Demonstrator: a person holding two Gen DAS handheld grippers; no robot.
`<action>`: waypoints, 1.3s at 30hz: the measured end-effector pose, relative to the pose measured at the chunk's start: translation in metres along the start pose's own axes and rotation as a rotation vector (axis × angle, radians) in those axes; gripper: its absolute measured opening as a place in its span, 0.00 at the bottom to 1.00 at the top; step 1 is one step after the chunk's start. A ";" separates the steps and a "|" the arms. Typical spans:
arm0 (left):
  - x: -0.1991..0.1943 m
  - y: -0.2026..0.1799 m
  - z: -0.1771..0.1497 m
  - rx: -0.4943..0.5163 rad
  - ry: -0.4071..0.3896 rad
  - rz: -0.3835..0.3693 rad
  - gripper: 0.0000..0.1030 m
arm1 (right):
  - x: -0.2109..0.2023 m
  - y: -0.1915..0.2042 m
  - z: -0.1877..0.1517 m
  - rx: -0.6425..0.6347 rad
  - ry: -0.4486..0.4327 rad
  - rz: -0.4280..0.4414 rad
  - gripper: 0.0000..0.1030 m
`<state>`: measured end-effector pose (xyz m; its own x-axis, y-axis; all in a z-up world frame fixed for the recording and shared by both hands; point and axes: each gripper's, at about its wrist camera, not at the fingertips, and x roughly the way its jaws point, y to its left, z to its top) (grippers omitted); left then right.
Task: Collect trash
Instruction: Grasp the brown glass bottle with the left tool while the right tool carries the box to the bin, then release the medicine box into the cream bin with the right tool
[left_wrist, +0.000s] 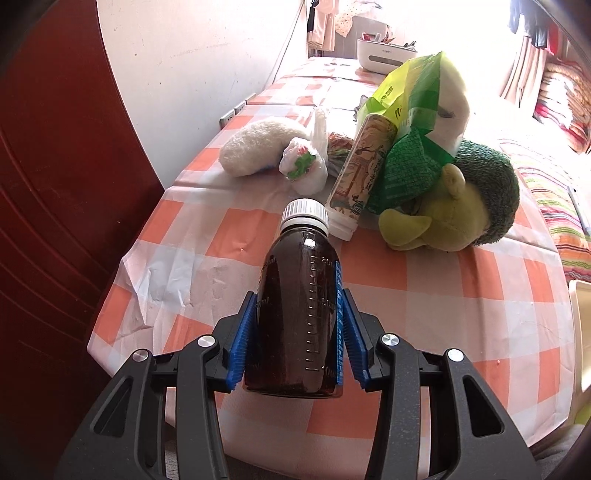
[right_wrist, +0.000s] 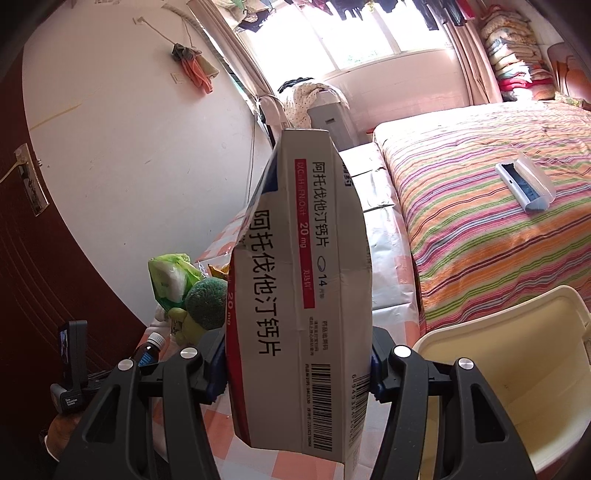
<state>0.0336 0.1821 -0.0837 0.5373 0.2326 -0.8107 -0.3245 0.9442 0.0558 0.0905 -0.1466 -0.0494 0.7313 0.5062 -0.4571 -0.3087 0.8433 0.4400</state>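
L tongs (left_wrist: 295, 325) clenched on the bottle (left_wrist: 301, 314), cap pointing far, lifted over the near table (left_wrist: 424, 291) for carrying. R tongs (right_wrist: 297, 365) grip the box (right_wrist: 301, 295) w/ bin (right_wrist: 517, 376) just right, prob drop next

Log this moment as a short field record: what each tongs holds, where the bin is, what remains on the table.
left tongs: shut on brown bottle, white cap pointing away
right tongs: shut on medicine box, dented
bin: cream, open, right of the box
table: checked cloth; green plush toy, snack bags, tied plastic bag
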 end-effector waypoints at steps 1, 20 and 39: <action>-0.005 -0.002 -0.003 0.004 -0.011 -0.004 0.42 | -0.002 -0.002 0.000 0.000 -0.007 -0.008 0.53; -0.058 -0.122 -0.011 0.220 -0.138 -0.274 0.42 | -0.030 -0.056 -0.008 0.055 -0.066 -0.238 0.53; -0.079 -0.237 -0.012 0.391 -0.152 -0.481 0.42 | -0.062 -0.110 -0.011 0.240 -0.141 -0.378 0.71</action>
<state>0.0584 -0.0625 -0.0403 0.6662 -0.2352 -0.7077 0.2729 0.9600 -0.0622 0.0722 -0.2686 -0.0775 0.8458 0.1279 -0.5179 0.1326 0.8900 0.4363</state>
